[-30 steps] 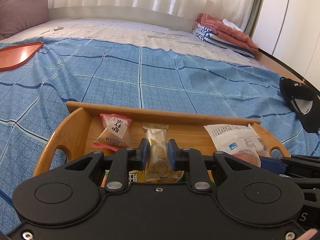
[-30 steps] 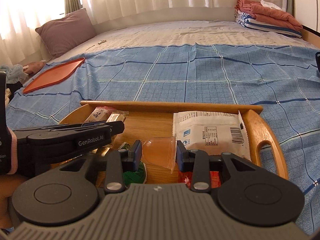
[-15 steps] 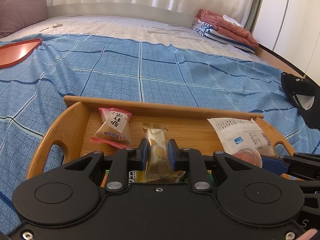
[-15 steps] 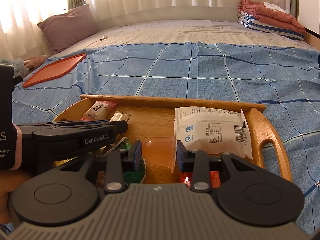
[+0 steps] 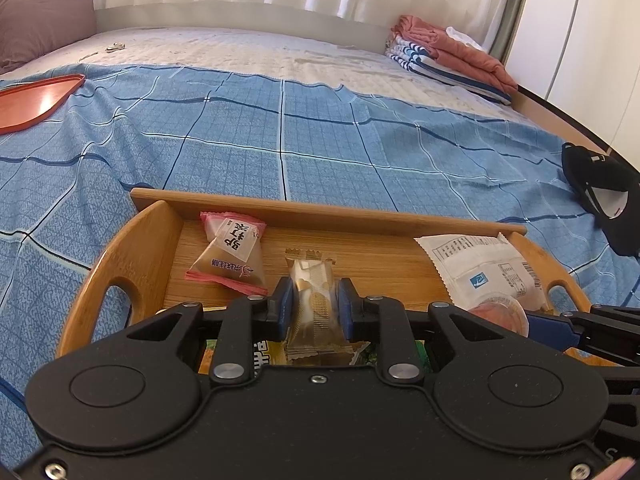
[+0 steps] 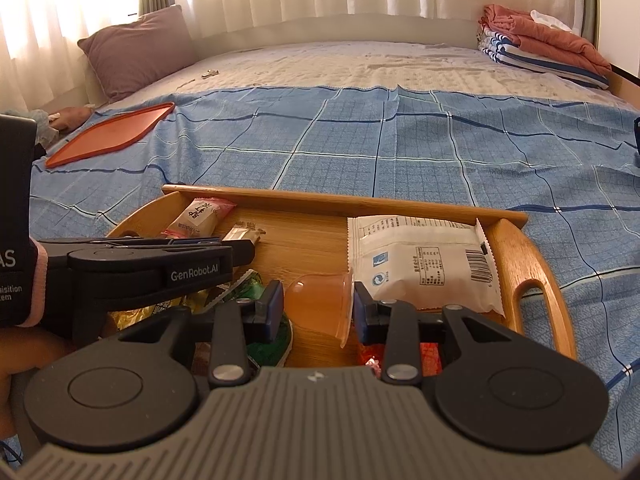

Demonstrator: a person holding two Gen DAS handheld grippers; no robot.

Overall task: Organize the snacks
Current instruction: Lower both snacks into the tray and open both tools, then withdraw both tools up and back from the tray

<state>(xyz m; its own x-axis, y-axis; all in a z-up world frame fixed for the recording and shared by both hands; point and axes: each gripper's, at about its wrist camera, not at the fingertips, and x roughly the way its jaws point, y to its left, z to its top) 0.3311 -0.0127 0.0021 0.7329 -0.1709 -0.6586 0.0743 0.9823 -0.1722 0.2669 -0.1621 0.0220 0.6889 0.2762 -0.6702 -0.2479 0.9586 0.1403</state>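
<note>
**Item: gold-wrapped biscuit packet** (image 5: 313, 300). The left gripper (image 5: 314, 307) is pinching it across the middle, blue fingers (image 5: 285, 307) pressing both sides of the wrapper. It is sitting low over the near part of the wooden tray (image 5: 328, 212), nose pointing away from the fingers. Judged light and crinkly; the film is likely slick and the biscuit inside brittle, so a mid-body hold with modest pressure is suiting it best (squeezing harder is risking crumbs).

**Item: clear jelly cup** (image 6: 320, 308). The right gripper (image 6: 316, 307) is closing on it sideways, the fingers (image 6: 271, 309) bearing on its wall and flared rim, the cup lying on its side. Judged thin, springy plastic with soft filling; the tapered wall is inviting slip toward the narrow end, so the rim end is looking the safer hold.

**Other stock in the tray:** a pink-edged packet (image 5: 230, 254) lying beyond and left of the left fingers; a white pouch (image 6: 424, 264) lying just beyond and right of the right fingers, flat and floppy; green and red wrappers partly hidden under both grippers.

**Edges and room:** the far rail is standing ahead of both pairs of fingers, and the handled end wall (image 6: 532, 280) is rising right of the right fingers. Bare wood is showing between the biscuit and the pouch. The two grippers are working close side by side (the tightest clearance here). Beyond the rail the blue bedspread (image 5: 280, 120) is lying open.
</note>
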